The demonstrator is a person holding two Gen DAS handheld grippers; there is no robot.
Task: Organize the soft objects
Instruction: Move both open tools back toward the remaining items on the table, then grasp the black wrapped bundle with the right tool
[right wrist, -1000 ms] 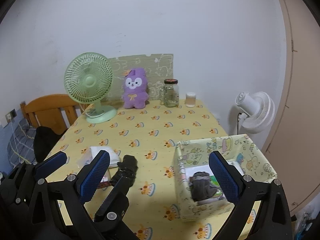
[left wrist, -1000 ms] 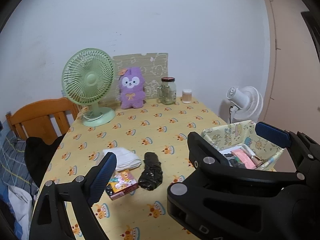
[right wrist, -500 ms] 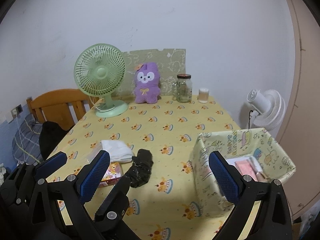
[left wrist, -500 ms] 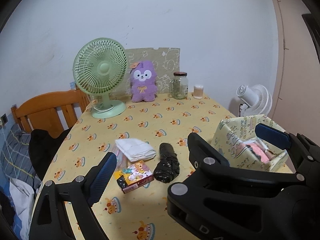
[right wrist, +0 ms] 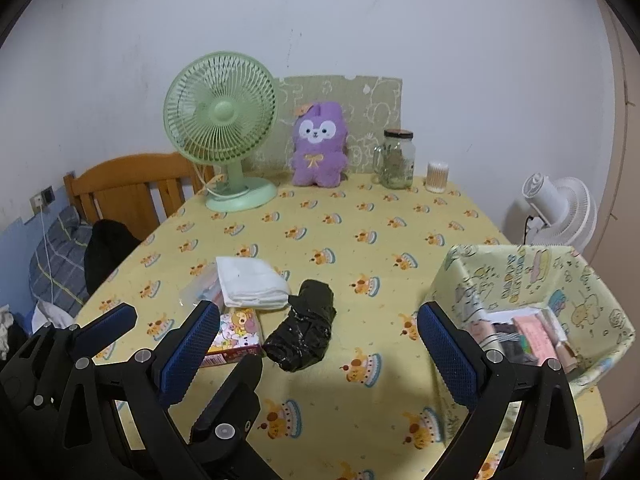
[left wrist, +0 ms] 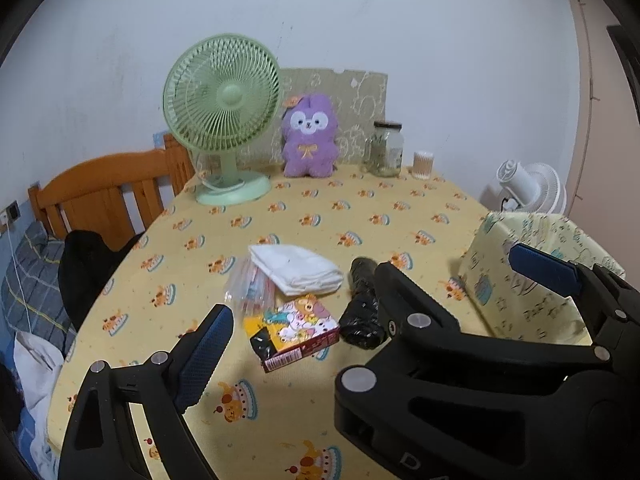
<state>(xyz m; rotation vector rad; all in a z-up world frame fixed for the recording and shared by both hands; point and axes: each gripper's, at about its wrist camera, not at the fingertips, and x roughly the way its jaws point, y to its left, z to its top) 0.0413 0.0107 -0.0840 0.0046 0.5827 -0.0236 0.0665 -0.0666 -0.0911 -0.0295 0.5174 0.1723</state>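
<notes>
A folded white cloth [left wrist: 296, 270] [right wrist: 252, 282] lies mid-table on the yellow tablecloth. Right of it is a black crumpled bundle [left wrist: 362, 308] [right wrist: 304, 332]. A purple plush toy [left wrist: 308, 142] [right wrist: 320, 144] stands at the back. A printed fabric basket [left wrist: 500, 292] [right wrist: 500, 280] sits at the table's right edge, with pink and dark items inside. My left gripper [left wrist: 374, 312] hovers open and empty above the near table, short of the cloth. My right gripper [right wrist: 316, 356] is open and empty too, between the bundle and the basket.
A cartoon-printed box [left wrist: 296, 328] [right wrist: 236, 338] and a clear plastic bag [left wrist: 250, 288] lie beside the cloth. At the back stand a green fan [left wrist: 224, 120], a glass jar [left wrist: 386, 148] and a swab holder [left wrist: 423, 164]. A wooden chair [left wrist: 104, 196] is left, a white fan [right wrist: 560, 212] right.
Both grippers have swung left, away from the basket, which has slid rightward in both views. The cloth, box and bundle now sit closer to the centre. Jaws stayed open.
</notes>
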